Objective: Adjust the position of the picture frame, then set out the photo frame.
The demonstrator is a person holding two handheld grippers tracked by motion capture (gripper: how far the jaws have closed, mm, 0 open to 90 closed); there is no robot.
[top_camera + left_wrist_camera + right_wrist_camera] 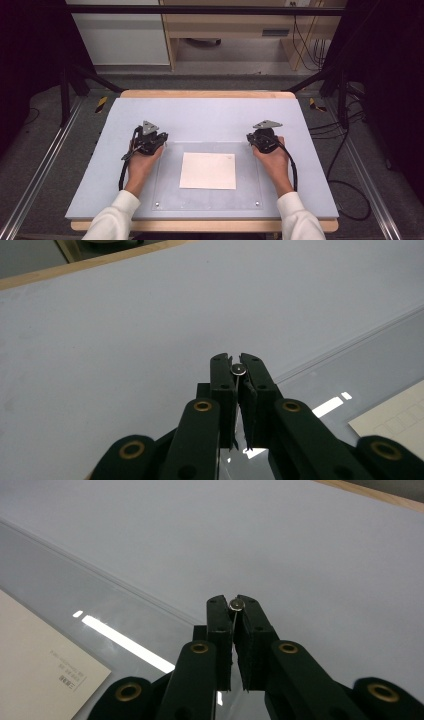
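A cream sheet of paper (207,170) lies flat on a clear plate (170,165) in the middle of the grey-blue mat (210,112). My left gripper (163,135) rests at the plate's far left corner, jaws shut. My right gripper (254,136) rests at the far right corner, also shut. In the left gripper view the tips (236,360) meet over the mat, with a small round metal piece (239,370) between them. The right gripper view shows the same at its tips (233,601). I cannot tell whether those pieces belong to the jaws. The paper's corner (395,415) (35,665) lies off to the side.
The mat sits on a wooden tabletop (205,93). Two small screws (157,204) (257,203) mark the plate's near corners. Black frame posts (65,85) (342,90) stand at both sides, and cables (350,200) lie on the floor to the right.
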